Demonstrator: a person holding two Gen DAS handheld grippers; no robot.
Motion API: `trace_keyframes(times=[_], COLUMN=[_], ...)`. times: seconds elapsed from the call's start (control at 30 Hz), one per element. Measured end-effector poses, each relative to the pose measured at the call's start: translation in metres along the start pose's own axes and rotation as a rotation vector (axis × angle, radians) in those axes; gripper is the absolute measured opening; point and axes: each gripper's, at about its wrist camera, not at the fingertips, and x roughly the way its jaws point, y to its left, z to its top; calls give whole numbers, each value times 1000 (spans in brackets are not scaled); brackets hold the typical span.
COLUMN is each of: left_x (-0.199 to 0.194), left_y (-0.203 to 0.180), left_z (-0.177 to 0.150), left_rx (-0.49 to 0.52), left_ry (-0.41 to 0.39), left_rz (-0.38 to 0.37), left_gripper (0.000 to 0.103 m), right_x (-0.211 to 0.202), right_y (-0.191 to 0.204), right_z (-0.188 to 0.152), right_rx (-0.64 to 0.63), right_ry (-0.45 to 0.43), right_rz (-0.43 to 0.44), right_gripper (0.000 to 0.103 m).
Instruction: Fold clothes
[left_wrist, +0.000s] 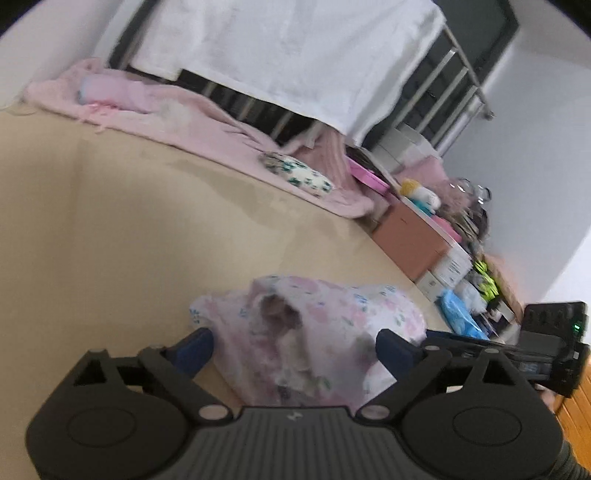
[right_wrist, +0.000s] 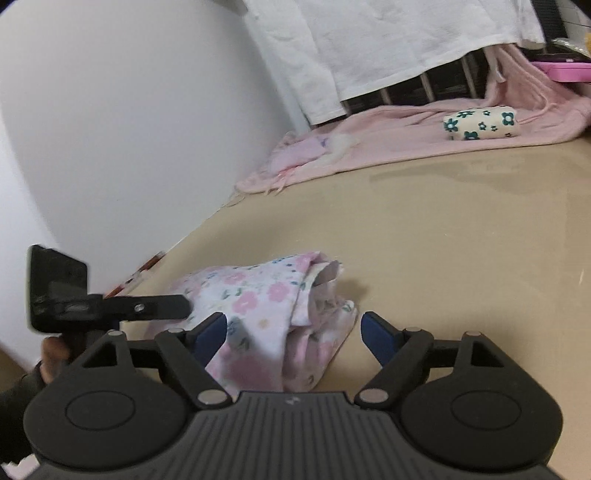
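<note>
A crumpled white garment with pink flowers (left_wrist: 314, 332) lies on the beige surface (left_wrist: 129, 221). My left gripper (left_wrist: 295, 349) hangs open just over it, the cloth showing between its blue-tipped fingers without being pinched. The same garment (right_wrist: 273, 314) shows in the right wrist view, bunched in a heap. My right gripper (right_wrist: 293, 332) is open above its near edge, fingers wide on either side. The left gripper's body (right_wrist: 74, 295) juts in from the left of that view, held by a hand (right_wrist: 53, 354). The right gripper's body (left_wrist: 546, 347) shows at the right of the left wrist view.
A pink blanket (left_wrist: 192, 118) lies along the far edge with a small rolled floral cloth (right_wrist: 480, 123) on it. A white sheet (left_wrist: 295, 55) hangs over a metal bed frame (left_wrist: 461, 85). Boxes and clutter (left_wrist: 436, 243) stand to the right. A white wall (right_wrist: 110, 129) bounds the left side.
</note>
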Motion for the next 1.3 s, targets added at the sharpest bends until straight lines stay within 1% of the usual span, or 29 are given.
trace_keyframes(times=[0.03, 0.07, 0.1, 0.13, 0.17, 0.23, 0.3, 0.37, 0.43, 0.5, 0.57, 0.6, 0.63, 0.67, 0.7, 0.73, 0.77, 0.8, 0.83, 0.87, 0.9, 0.93, 1.0, 1.07, 1.1, 1.13, 1.17, 1.2, 1.3], left_x=[4, 7, 12, 17, 22, 26, 28, 29, 30, 31, 36, 38, 40, 42, 45, 47, 47, 46, 42, 36, 29, 21, 6, -4, -5, -4, -1, 1, 15], left_y=[0, -1, -1, -2, -3, 2, 10, 21, 28, 29, 31, 32, 33, 34, 34, 35, 36, 38, 37, 35, 31, 25, 15, 6, 3, 1, 0, 0, 2], left_z=[1, 2, 4, 6, 8, 9, 8, 6, 6, 8, 10, 12, 13, 14, 15, 16, 17, 18, 19, 20, 22, 22, 23, 24, 23, 23, 22, 21, 16], left_rx=[5, 9, 4, -5, -14, -71, -140, -221, -277, -288, -314, -325, -334, -346, -357, -369, -383, -398, -392, -368, -327, -277, -201, -172, -164, -152, -145, -152, -196], left_ry=[13, 26, 57, 95, 132, 160, 178, 189, 193, 200, 232, 248, 262, 272, 280, 287, 282, 272, 255, 236, 223, 207, 165, 115, 99, 93, 88, 76, 84], left_rz=[-14, -29, -45, -61, -77, -91, -108, -132, -144, -143, -165, -177, -189, -190, -187, -185, -175, -163, -145, -125, -109, -100, -66, 2, 42, 74, 90, 93, 99], left_gripper=[93, 92, 80, 59, 53, 36, 31, 30, 29, 29, 29, 29, 29, 29, 29, 29, 29, 31, 39, 44, 55, 60, 60, 57, 44, 27, 24, 23, 23], right_x=[4, 10, 18, 26, 32, 44, 46, 45, 45, 45, 44, 44, 44, 44, 44, 44, 44, 44, 46, 46, 46, 44, 40, 33, 30, 26, 21, 16, 10], right_y=[0, -2, -6, -9, -13, -21, -21, -18, -12, -6, 0, 3, 6, 9, 12, 15, 18, 20, 14, 12, 11, 11, 12, 15, 18, 21, 26, 32, 36], right_z=[-1, 0, 0, 1, 1, 0, -4, -6, -7, -7, -7, -7, -8, -8, -8, -8, -8, -9, -12, -13, -14, -15, -17, -17, -15, -14, -13, -12, -9], right_rx=[10, 41, 90, 140, 198, 311, 364, 355, 311, 267, 222, 200, 178, 156, 134, 111, 89, 79, 125, 150, 173, 190, 206, 197, 188, 175, 143, 111, 82], right_ry=[-12, -9, 8, 25, 39, 67, 73, 63, 48, 33, 18, 11, 3, -4, -12, -19, -27, -35, -48, -56, -64, -69, -80, -104, -120, -137, -155, -172, -160], right_rz=[5, 23, 42, 58, 64, 74, 73, 52, 18, -15, -49, -65, -82, -99, -115, -132, -149, -160, -143, -140, -138, -140, -144, -150, -153, -162, -196, -230, -319], right_gripper=[76, 69, 56, 48, 37, 29, 25, 27, 35, 58, 63, 70, 71, 70, 60, 44, 21, 21, 21, 20, 19, 19, 20, 24, 29, 32, 40, 43, 46])
